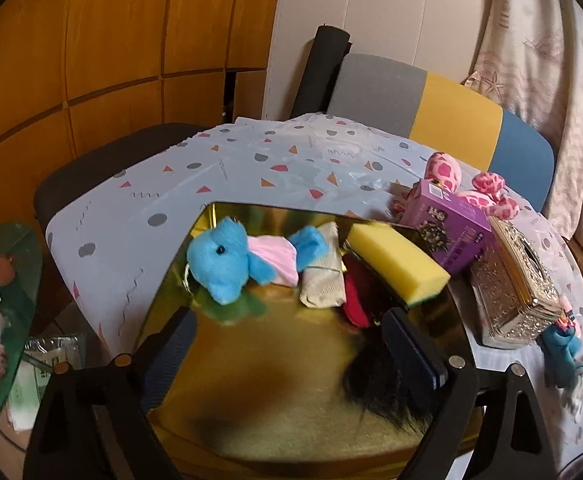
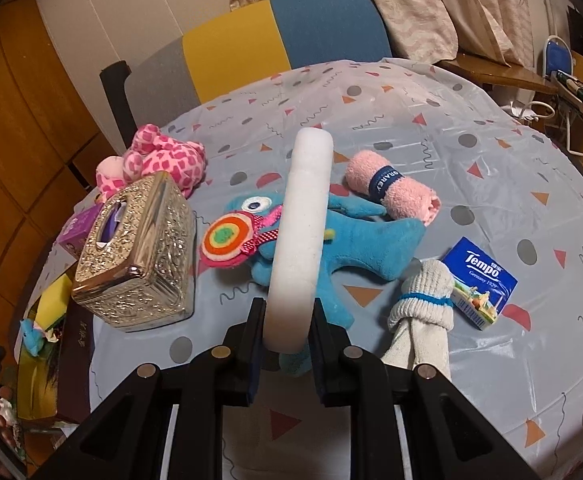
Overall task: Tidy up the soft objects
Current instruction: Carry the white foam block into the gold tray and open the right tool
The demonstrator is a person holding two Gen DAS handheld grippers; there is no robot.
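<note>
Holding a long white foam sponge (image 2: 301, 224) between my right gripper (image 2: 285, 350) fingers, I am squeezing its smooth, rounded bar so that it is standing up over the table (image 2: 471, 184), whose glossy plastic cover is printed with triangles and dots. My left gripper (image 1: 287, 344) is hanging with its fingers spread wide and nothing between them, above a gold box (image 1: 275, 396) with a shiny, mirror-like lining. Lying inside that box are a fluffy blue plush toy (image 1: 221, 260) in a pink top, a beige woven pouch (image 1: 323, 276), a red cloth piece (image 1: 355, 300), a porous yellow sponge (image 1: 397, 262) with a green scouring base, and something dark and furry (image 1: 383, 388). Waiting on the table are a flat blue felt-like plush (image 2: 363, 240) with a striped round lollipop, a rolled pink terry towel (image 2: 391, 188), knotted ribbed white socks (image 2: 421, 308), a pink spotted plush (image 2: 159, 160), an embossed metallic tissue box (image 2: 135, 252) and a Tempo tissue pack (image 2: 481, 280).
</note>
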